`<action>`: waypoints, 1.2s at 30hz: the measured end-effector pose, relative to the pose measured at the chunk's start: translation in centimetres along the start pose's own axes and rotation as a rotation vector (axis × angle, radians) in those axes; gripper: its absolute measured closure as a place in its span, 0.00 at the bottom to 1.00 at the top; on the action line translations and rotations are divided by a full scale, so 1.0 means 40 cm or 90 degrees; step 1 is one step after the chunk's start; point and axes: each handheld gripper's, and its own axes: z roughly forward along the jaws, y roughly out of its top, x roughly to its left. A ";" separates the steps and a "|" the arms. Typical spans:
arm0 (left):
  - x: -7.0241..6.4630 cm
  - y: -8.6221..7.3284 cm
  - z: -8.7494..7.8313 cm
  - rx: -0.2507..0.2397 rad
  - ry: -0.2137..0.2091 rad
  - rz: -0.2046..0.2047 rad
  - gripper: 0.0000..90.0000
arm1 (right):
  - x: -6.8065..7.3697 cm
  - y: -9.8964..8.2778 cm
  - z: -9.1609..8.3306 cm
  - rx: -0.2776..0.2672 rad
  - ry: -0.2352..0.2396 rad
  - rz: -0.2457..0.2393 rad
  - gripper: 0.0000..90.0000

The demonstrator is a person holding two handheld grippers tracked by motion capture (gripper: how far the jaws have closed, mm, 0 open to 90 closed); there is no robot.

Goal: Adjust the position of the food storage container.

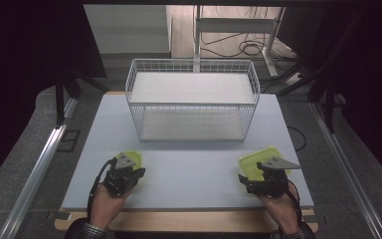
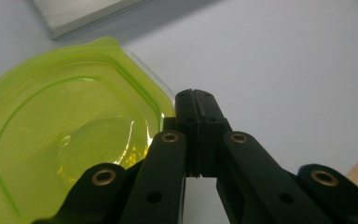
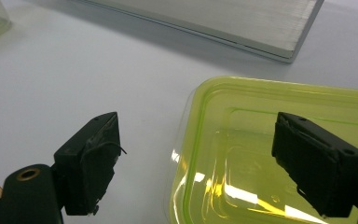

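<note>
While the translucent yellow-green plastic container (image 3: pixel 279 154) on the right lies flat on the pale grey surface (image 1: pixel 189 169), its long side running roughly across our view, we hold the right hand-held gripper (image 3: pixel 196 163) wide open, one jaw over its glossy hollow, the other outside its rim. Our left hand-held gripper (image 2: pixel 196 116) is closed on nothing, just beside a second, rounded-cornered yellow-green container (image 2: pixel 65 135). Behind stands a white wire basket (image 1: pixel 192 102).
</note>
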 end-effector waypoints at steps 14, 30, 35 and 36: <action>0.054 -0.004 -0.015 -0.016 0.017 -0.020 1.00 | -0.004 -0.001 0.001 0.004 0.000 0.008 0.19; -0.062 -0.013 0.051 -0.009 -0.064 0.080 0.46 | -0.052 0.006 -0.029 0.007 -0.010 0.018 0.56; -0.068 -0.020 0.068 -0.006 -0.083 0.080 0.28 | -0.075 0.009 -0.042 0.015 -0.022 0.006 0.74; -0.068 -0.022 0.069 -0.007 -0.090 0.079 0.25 | -0.079 0.009 -0.044 0.017 -0.024 0.007 0.77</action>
